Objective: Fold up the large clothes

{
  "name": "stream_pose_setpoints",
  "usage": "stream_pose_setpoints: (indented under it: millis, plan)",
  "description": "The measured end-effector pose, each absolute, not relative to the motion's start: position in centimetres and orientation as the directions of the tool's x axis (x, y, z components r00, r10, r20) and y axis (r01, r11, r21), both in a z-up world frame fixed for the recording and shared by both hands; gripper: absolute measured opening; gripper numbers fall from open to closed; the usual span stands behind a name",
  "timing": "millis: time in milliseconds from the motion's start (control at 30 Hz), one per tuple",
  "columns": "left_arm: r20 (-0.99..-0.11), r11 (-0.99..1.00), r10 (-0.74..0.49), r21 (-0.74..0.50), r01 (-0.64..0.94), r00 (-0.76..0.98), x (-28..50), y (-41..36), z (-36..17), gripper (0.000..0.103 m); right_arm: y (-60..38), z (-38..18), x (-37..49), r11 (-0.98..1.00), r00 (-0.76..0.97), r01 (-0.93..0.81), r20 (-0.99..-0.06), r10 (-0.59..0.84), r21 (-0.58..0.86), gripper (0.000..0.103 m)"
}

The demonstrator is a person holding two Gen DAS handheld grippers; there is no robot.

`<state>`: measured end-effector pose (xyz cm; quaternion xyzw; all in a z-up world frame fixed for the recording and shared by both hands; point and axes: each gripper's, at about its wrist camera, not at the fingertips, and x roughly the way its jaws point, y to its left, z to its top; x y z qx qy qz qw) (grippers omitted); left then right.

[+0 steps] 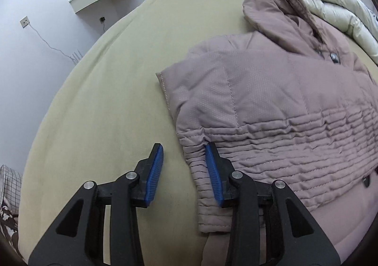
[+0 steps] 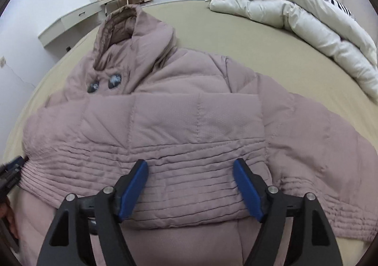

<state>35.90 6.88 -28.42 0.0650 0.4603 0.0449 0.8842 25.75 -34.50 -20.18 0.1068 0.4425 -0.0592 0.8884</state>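
a big puffy coat lies on the bed, and our two claws hang over its near edge.

under both claws we see the wide green bed [image 1: 106,100], and far ahead of the right claw a white blanket [image 2: 295,18] is rolled up by the window. the pink coat [image 2: 177,124] lies flat just in front of us, hood [image 2: 125,29] pointing away, one sleeve folded across its front, two dark buttons [image 2: 104,84] ahead and to the left of the right claw. our right claw [image 2: 190,171] is wide apart above the ribbed part, gripping nothing. our left claw [image 1: 184,155] is partly apart at the coat's left edge; one blue pad [image 1: 213,171] sits right by the ribbed cuff, the other over bare bed, and nothing is pinched.
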Motion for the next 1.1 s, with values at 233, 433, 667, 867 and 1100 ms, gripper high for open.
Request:
stream_pose_setpoints:
  millis: [233,433,667,867,1100]
  plan:
    - [-0.759,1.000,-0.002,0.003,0.006,0.651,30.1,5.6,-23.1,0.048,-42.4,-16.5,14.1,0.776,0.785,0.319,-0.610,0.105,0.544,0.103]
    - [-0.758,0.985,-0.169,-0.141,0.096,0.630,24.1,1.8,-21.3,0.068,-53.6,-22.6,0.0,0.379,0.774,0.582,-0.633,0.013,0.720,0.103]
    - [-0.776,0.962,-0.272,-0.233,0.141,0.569,20.2,-2.3,-21.5,0.068,-62.2,-24.1,-9.6,0.063,0.816,0.558,-0.533,-0.225,0.828,0.098]
    - [-0.770,0.942,-0.333,-0.292,0.163,0.545,19.8,-3.5,-20.8,0.068,-67.0,-25.1,-9.6,-0.052,0.784,0.577,-0.571,-0.244,0.815,0.064]
    - [-0.728,0.902,-0.420,-0.402,0.159,0.542,20.8,-2.4,-19.1,0.068,-66.1,-17.3,-3.5,0.303,0.736,0.677,-0.609,-0.295,0.671,0.017]
